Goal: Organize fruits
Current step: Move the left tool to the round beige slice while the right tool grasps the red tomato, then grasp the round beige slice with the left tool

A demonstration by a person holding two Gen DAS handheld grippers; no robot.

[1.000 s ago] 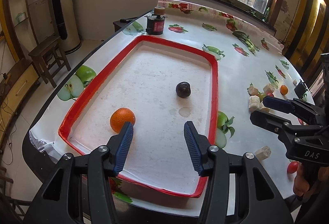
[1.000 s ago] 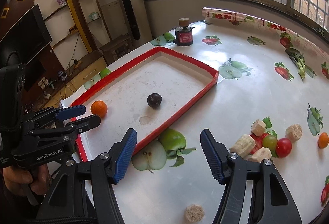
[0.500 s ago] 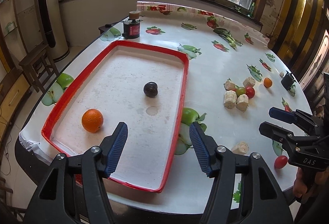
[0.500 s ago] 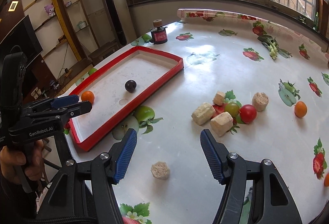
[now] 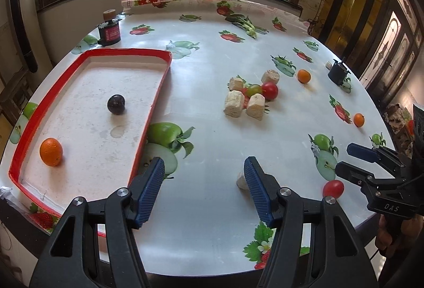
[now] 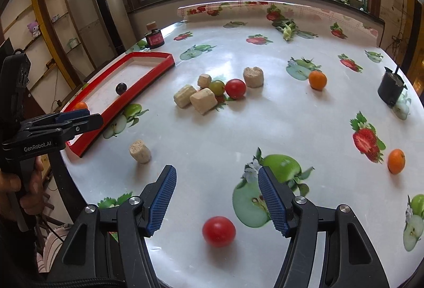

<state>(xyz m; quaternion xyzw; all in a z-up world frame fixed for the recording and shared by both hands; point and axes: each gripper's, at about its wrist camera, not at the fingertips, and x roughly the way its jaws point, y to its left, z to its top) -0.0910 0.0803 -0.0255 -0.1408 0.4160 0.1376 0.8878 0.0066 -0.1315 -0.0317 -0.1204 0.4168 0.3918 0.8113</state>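
Note:
A red-rimmed tray (image 5: pixel 156 100) (image 6: pixel 148 81) holds an orange (image 5: pixel 51 151) and a dark plum (image 5: pixel 116 104) (image 6: pixel 121 88). Loose on the table: a red tomato (image 6: pixel 219 231) (image 5: pixel 333 188) between my right fingers near the front edge, a red tomato (image 6: pixel 235 88) (image 5: pixel 269 90) and a green one (image 6: pixel 216 87) (image 5: pixel 254 89) among beige blocks, and small oranges (image 6: pixel 317 80) (image 6: pixel 396 161) (image 5: pixel 304 75) (image 5: pixel 358 119). My left gripper (image 5: pixel 204 190) (image 6: pixel 76 117) is open and empty right of the tray. My right gripper (image 6: pixel 217 202) (image 5: pixel 347 158) is open over the near tomato.
Beige blocks (image 6: pixel 202 100) (image 5: pixel 243 104) cluster mid-table; one (image 6: pixel 140 151) (image 5: pixel 241 181) lies apart near the front. A dark jar (image 5: pixel 109 32) (image 6: pixel 154 38) stands behind the tray. A black cup (image 6: pixel 391 88) (image 5: pixel 338 73) is at the right. The table edge is close below both grippers.
Both grippers have swung right, away from the tray. The near red tomato has come in between my right fingers. Both stay open.

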